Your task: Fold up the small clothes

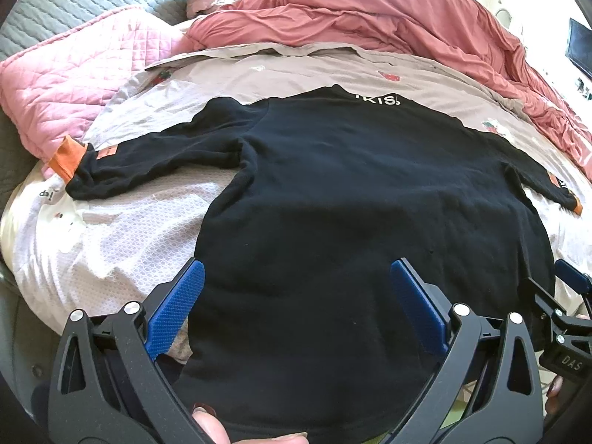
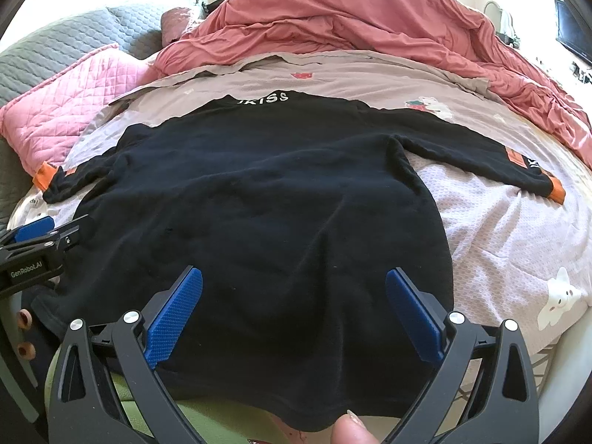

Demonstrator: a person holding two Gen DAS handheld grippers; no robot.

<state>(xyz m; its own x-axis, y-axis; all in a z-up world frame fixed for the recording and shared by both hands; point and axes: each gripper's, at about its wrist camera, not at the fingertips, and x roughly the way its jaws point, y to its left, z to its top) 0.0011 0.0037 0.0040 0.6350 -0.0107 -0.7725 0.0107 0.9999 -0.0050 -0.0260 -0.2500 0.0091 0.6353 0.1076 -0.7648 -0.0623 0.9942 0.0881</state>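
A black long-sleeved top (image 1: 351, 192) with orange cuffs lies spread flat on the bed, collar away from me, both sleeves stretched out sideways. It also shows in the right wrist view (image 2: 259, 199). My left gripper (image 1: 296, 307) is open, its blue pads over the hem's left part, holding nothing. My right gripper (image 2: 294, 310) is open over the hem's right part, holding nothing. The right gripper (image 1: 569, 296) shows at the right edge of the left wrist view; the left gripper (image 2: 37, 240) shows at the left edge of the right wrist view.
A rumpled red duvet (image 1: 388, 14) lies across the far side of the bed. A pink quilted pillow (image 1: 74, 85) and a grey quilt (image 1: 66, 3) lie at the far left. The patterned sheet (image 2: 518, 251) lies to the right of the top.
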